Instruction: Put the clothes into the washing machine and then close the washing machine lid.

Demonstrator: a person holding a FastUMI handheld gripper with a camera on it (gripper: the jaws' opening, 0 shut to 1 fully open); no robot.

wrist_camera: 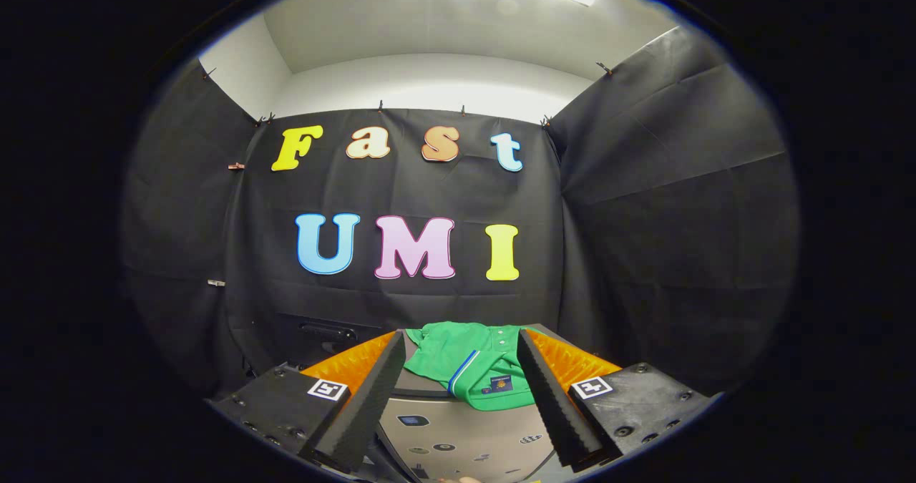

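A green polo shirt (469, 365) with a striped collar lies crumpled on top of the washing machine (465, 440), whose grey panel with small buttons shows below it. My gripper (461, 347) is open, its two fingers spread wide on either side of the shirt, hovering above the machine's top. The shirt sits between and just ahead of the fingers, untouched by either one. Whether the machine's lid is up or down I cannot tell.
Black cloth walls close the booth behind and on both sides of the machine. A dark box-like object (325, 336) stands low against the back wall, left of the shirt.
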